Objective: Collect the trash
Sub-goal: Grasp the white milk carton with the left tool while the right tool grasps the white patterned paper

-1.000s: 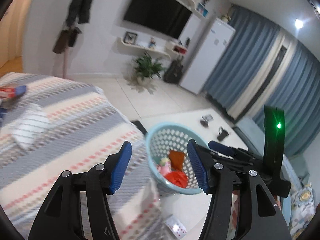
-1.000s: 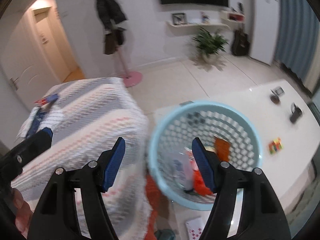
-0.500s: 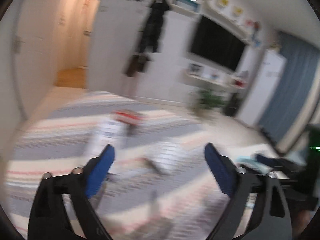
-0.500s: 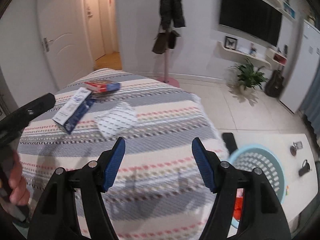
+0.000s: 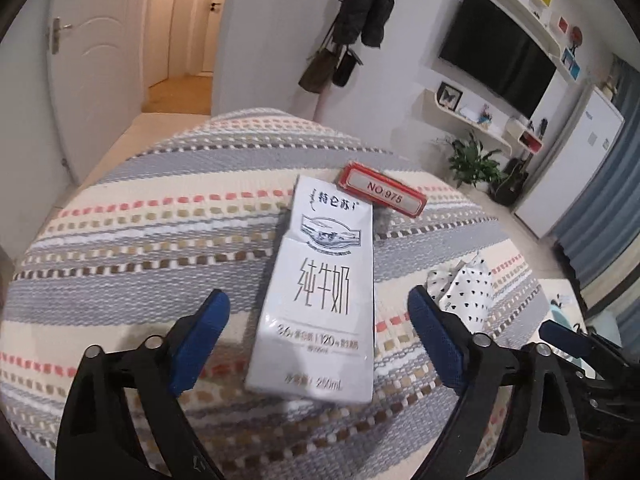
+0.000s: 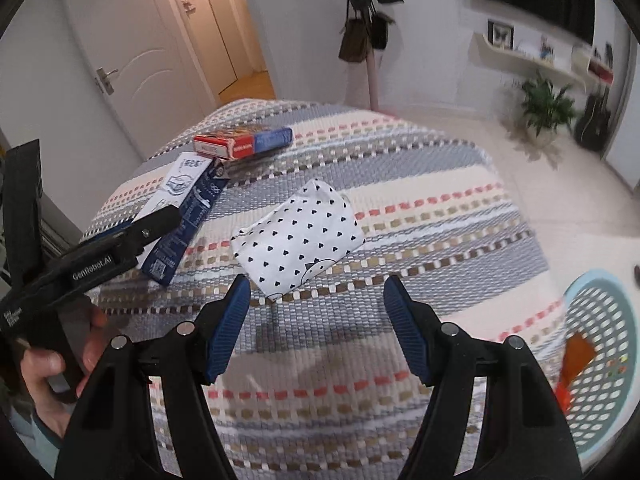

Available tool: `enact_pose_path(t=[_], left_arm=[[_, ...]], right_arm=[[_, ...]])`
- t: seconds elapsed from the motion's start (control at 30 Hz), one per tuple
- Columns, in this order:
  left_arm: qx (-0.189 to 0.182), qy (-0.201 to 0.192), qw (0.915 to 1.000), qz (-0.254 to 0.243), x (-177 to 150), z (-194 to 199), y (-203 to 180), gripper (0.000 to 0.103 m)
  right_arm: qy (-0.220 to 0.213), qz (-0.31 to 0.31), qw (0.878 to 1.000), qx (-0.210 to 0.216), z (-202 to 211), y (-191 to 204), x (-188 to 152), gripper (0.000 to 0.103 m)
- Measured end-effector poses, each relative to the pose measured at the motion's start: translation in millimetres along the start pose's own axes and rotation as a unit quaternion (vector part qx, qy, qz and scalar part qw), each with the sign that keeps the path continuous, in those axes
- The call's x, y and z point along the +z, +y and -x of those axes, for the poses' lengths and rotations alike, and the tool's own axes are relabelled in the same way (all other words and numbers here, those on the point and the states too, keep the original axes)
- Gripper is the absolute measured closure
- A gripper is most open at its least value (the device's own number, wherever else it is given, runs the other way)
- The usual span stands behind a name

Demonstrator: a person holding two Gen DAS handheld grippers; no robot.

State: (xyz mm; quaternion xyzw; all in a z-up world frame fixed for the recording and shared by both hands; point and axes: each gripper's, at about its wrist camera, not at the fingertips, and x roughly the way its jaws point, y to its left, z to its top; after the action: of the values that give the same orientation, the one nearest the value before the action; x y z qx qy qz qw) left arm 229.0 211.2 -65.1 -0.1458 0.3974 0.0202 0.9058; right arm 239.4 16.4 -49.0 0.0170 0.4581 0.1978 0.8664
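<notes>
The room is lit softly and evenly from above, dark round corners and bent walls are made by the fisheye lens, soft grey shadows are thrown on the striped bed cover [image 6: 360,344] under the tongs, and the far plant [image 6: 546,100] is slightly smeared.

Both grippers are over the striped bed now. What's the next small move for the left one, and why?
Probably ease the left gripper down and forward, then close on the milk carton. Its jaws stand open on either side of the carton, which lies flat on the striped cover, not yet gripped. The right gripper hangs open short of the dotted pouch.
</notes>
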Motion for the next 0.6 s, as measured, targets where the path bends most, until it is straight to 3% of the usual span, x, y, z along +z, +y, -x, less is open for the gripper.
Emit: enact_pose_path(t=[0.13,0.23,0.33,0.5,0.6], left_arm=[[0.016,0.024,0.9994,-0.019,-2.8,-16.9,-7.0,0.047],[0.016,0.013,0.9996,-0.021,-7.7,-11.9,-4.8,0.048],[0.019,0.010,0.9996,0.017,-15.4,1.5,13.8,0.048],[0.028,0.001,0.9982,0.054,-27.9,21.4,36.9,0.048],[0.011,-0.016,0.9977,0.065,-36.3,31.3,43.1,0.048]], right_arm=[[0.025,-0.036,0.999,0.021,-18.7,-6.1,6.5,0.038],[0.040,-0.060,0.996,0.042,-29.9,-8.9,10.8,0.038],[0.059,-0.082,0.993,0.063,-41.9,-12.1,15.2,0.036],[0.053,-0.072,0.995,0.048,-51.7,1.6,27.2,0.026],[0.041,-0.055,0.998,0.002,-59.6,16.7,32.5,0.026]])
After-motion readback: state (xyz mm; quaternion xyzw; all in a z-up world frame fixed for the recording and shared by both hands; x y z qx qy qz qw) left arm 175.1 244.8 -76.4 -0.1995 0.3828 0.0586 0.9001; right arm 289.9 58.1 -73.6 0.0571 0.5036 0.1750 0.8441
